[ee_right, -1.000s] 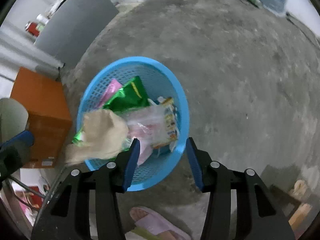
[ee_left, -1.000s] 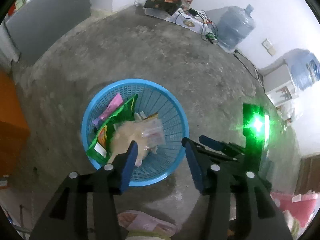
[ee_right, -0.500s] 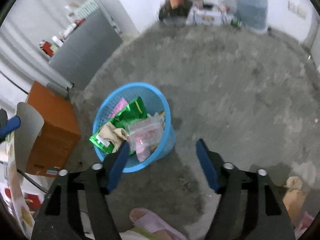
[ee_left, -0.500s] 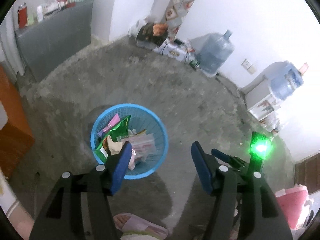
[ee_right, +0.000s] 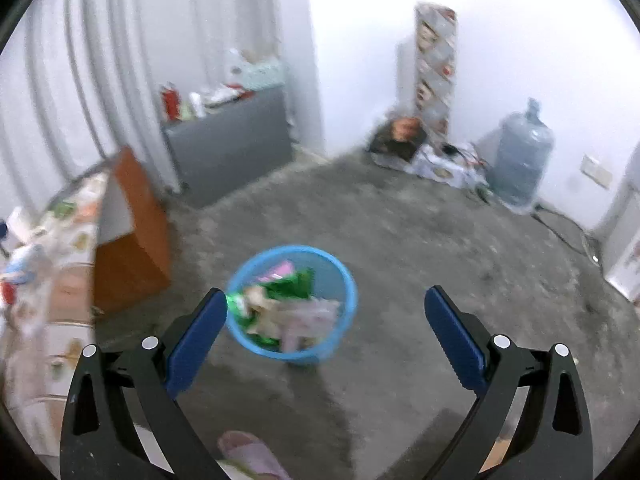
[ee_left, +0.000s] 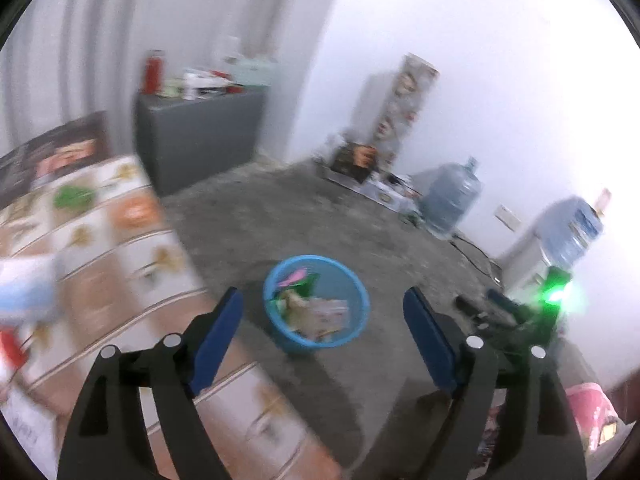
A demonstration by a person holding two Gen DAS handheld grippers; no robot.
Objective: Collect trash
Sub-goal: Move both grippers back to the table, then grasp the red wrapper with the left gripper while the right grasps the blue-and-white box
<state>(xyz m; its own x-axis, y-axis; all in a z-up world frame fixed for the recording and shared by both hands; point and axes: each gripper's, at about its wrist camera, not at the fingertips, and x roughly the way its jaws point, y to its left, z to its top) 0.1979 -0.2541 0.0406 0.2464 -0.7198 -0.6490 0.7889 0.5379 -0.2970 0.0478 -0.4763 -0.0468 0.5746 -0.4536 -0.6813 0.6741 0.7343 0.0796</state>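
The blue basket [ee_left: 316,304] stood on the grey concrete floor [ee_left: 280,216], heaped with trash [ee_left: 312,312]: a green wrapper [ee_right: 292,286], a pink one [ee_right: 276,270], something pale and crumpled, and a clear packet. Both views were smeared by motion, so no print on any wrapper could be read, and I could not tell how deep the pile went.

From the left gripper [ee_left: 322,330], the basket sat just above centre, toward 12 o'clock, between the spread blue fingers [ee_left: 218,336] but well below them on the floor. That gripper stood wide apart and held nothing. From the right gripper [ee_right: 326,330] the basket lay at about 11 o'clock, its rim [ee_right: 344,268] just beside the left finger in the picture. Those jaws gaped too, empty.

At 9 o'clock in the left view a patterned tablecloth [ee_left: 120,240] ran off the frame, with blurred white and red things at its edge that I could not identify. The right view showed an orange cabinet [ee_right: 132,236] at 10 o'clock beside it. A pink slipper [ee_right: 248,452] was cut off at 6 o'clock.

Farther back were a grey counter [ee_right: 232,140] cluttered with bottles, a water jug [ee_right: 522,160] at 2 o'clock against the white wall [ee_right: 520,40], and a tall patterned box [ee_right: 436,68]. A green light [ee_left: 558,292] glared at 3 o'clock in the left view.
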